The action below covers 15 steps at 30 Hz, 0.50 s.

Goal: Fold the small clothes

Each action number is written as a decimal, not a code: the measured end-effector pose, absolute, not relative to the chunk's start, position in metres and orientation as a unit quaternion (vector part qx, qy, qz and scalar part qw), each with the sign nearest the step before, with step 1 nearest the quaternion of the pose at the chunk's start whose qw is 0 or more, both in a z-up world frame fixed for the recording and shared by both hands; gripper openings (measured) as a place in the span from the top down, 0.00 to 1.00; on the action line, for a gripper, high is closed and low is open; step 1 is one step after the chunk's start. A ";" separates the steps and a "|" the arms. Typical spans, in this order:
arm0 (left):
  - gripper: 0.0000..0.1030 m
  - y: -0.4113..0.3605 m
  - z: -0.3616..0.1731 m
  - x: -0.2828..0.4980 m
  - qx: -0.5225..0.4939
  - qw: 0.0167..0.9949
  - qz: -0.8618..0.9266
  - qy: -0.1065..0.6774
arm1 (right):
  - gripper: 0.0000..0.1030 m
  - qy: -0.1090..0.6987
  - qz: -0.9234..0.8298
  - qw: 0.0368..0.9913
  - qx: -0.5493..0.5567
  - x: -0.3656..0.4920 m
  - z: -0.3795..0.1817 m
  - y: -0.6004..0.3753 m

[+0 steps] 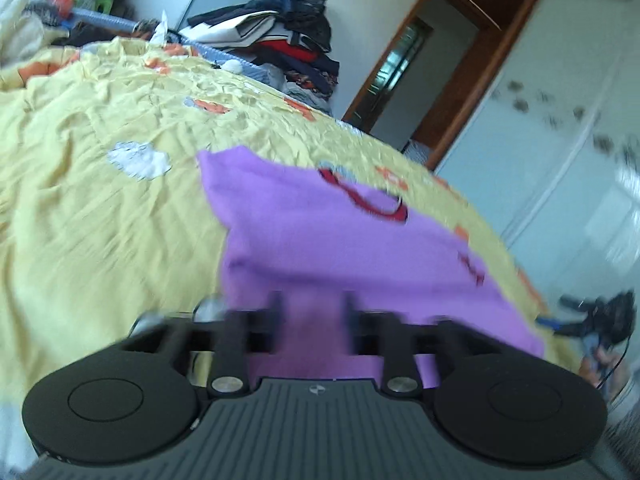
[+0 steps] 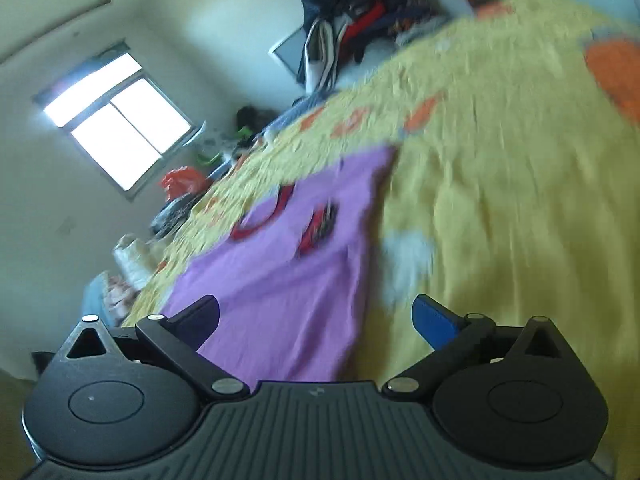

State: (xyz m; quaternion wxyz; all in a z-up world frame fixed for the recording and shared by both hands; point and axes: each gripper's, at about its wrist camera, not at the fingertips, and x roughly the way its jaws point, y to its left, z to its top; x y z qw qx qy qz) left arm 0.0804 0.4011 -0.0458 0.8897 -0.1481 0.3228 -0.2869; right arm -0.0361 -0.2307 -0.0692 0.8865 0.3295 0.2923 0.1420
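Observation:
A small purple shirt (image 1: 340, 240) with a red-trimmed neckline lies on the yellow bedsheet (image 1: 100, 200). My left gripper (image 1: 312, 308) is shut on the shirt's near edge; a bunch of purple fabric fills the narrow gap between its blurred fingers, and the cloth rises toward them. In the right wrist view the same purple shirt (image 2: 280, 280) stretches away, with a red and dark print near the collar. My right gripper (image 2: 316, 320) stands open just above the shirt's near end, holding nothing. One finger is over the cloth and the blue-padded finger is over the yellow sheet (image 2: 500, 200).
A pile of dark, red and white clothes (image 1: 280, 40) sits at the far side of the bed. A white wardrobe (image 1: 560, 120) and a wooden door frame (image 1: 400, 80) stand to the right. A bright window (image 2: 116, 120) and clutter with an orange bag (image 2: 182, 180) lie beyond the bed.

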 end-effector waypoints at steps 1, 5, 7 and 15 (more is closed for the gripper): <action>0.22 0.405 -0.051 0.070 -0.141 0.890 -0.287 0.324 | 0.00 0.293 0.145 0.884 0.335 -0.044 -0.075 -0.230; 0.16 0.420 -0.082 0.043 -0.134 0.894 -0.263 0.336 | 0.00 0.261 0.159 0.889 0.342 -0.071 -0.087 -0.221; 0.17 0.420 -0.101 0.040 -0.143 0.883 -0.264 0.361 | 0.00 0.261 0.174 0.882 0.353 -0.073 -0.090 -0.214; 0.98 0.406 -0.146 0.051 -0.226 0.846 -0.289 0.386 | 0.98 0.310 0.192 0.876 0.315 -0.065 -0.094 -0.170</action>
